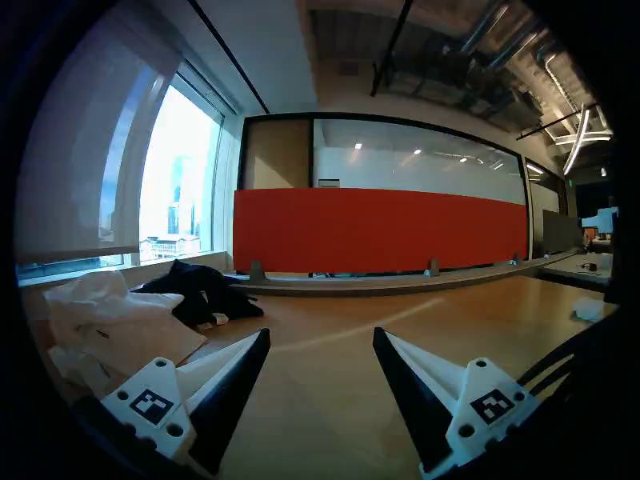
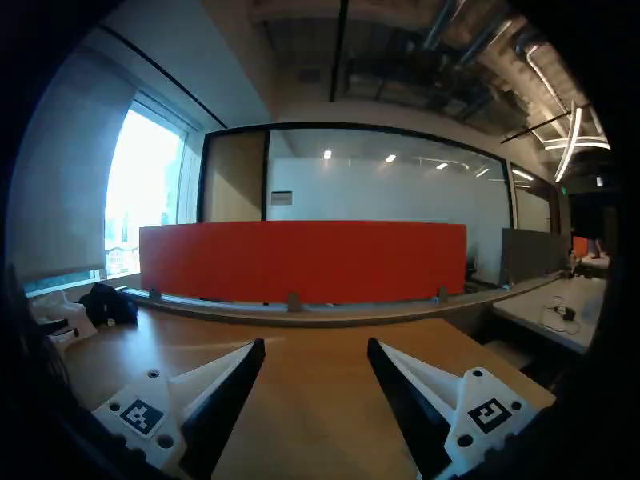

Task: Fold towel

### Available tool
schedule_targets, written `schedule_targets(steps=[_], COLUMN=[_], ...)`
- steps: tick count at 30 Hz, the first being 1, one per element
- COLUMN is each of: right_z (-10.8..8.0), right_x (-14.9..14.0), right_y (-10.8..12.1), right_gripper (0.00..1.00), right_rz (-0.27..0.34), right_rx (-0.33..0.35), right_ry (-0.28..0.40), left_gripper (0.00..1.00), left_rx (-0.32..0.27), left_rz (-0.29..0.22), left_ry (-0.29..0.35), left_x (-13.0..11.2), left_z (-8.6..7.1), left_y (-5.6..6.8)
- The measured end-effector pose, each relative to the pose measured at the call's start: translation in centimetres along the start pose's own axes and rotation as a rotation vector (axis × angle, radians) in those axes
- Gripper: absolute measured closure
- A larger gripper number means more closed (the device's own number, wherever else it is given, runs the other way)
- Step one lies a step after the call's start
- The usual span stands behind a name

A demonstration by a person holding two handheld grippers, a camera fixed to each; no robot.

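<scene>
Left gripper (image 1: 321,330) and right gripper (image 2: 315,341): fingers spread apart, holding nothing, over the wooden desk (image 1: 344,400).
At the left edge of the left gripper view lies a white crumpled cloth (image 1: 96,300), perhaps the towel, beside a dark garment (image 1: 200,292).

The left gripper (image 1: 320,330) has two wedge-shaped jaws, white on the outside and black along the inner faces, each tapering to a sharp tip. Every jaw carries a square black-and-white marker (image 1: 151,406) ringed by small dark screw holes. Black cables (image 1: 560,362) curve past its right jaw. The right gripper (image 2: 315,341) shows the same white-and-black jaws, markers and screw holes
</scene>
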State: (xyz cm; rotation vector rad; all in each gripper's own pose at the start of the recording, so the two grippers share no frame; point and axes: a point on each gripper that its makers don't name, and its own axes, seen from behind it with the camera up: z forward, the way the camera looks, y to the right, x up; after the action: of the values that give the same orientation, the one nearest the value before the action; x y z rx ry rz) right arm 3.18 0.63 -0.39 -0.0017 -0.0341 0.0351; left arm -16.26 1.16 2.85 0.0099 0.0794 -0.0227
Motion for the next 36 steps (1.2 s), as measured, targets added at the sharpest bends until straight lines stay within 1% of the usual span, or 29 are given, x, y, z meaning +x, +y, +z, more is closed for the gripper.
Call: schedule_targets(steps=[5, 9, 14, 20, 24, 32, 36], right_z=[-0.1, -0.1, 0.1, 0.5, 0.6, 0.9, 1.1], right_x=[-0.3, -0.2, -0.2, -0.7, -1.7, -4.4, -5.7], right_y=[0.2, 0.1, -0.1, 0.1, 0.3, 0.8, 1.0], right_gripper=[0.01, 0.00, 0.00, 0.00, 0.00, 0.00, 0.00], right_rz=[-0.001, -0.002, -0.018, -0.039, -0.035, 0.000, 0.005], right_rx=[-0.002, 0.006, 0.013, 0.002, -0.004, -0.009, -0.011], right_ry=[0.001, 0.000, 0.010, 0.029, 0.037, 0.028, 0.029], left_gripper=[0.05, 0.05, 0.05, 0.05, 0.04, 0.05, 0.04], left_rx=[-0.009, -0.009, -0.010, -0.010, -0.009, -0.010, -0.010], left_rz=[0.009, 0.009, 0.011, 0.012, 0.011, 0.011, 0.011], left_ry=[-0.001, -0.001, -0.001, -0.001, -0.001, -0.001, -0.001], left_x=[-0.2, -0.3, -0.3, -0.4, -0.4, -0.4, -0.4], left_z=[0.0, 0.1, 0.1, 0.1, 0.1, 0.1, 0.1], left_y=[0.3, 0.3, 0.3, 0.3, 0.2, 0.3, 0.3])
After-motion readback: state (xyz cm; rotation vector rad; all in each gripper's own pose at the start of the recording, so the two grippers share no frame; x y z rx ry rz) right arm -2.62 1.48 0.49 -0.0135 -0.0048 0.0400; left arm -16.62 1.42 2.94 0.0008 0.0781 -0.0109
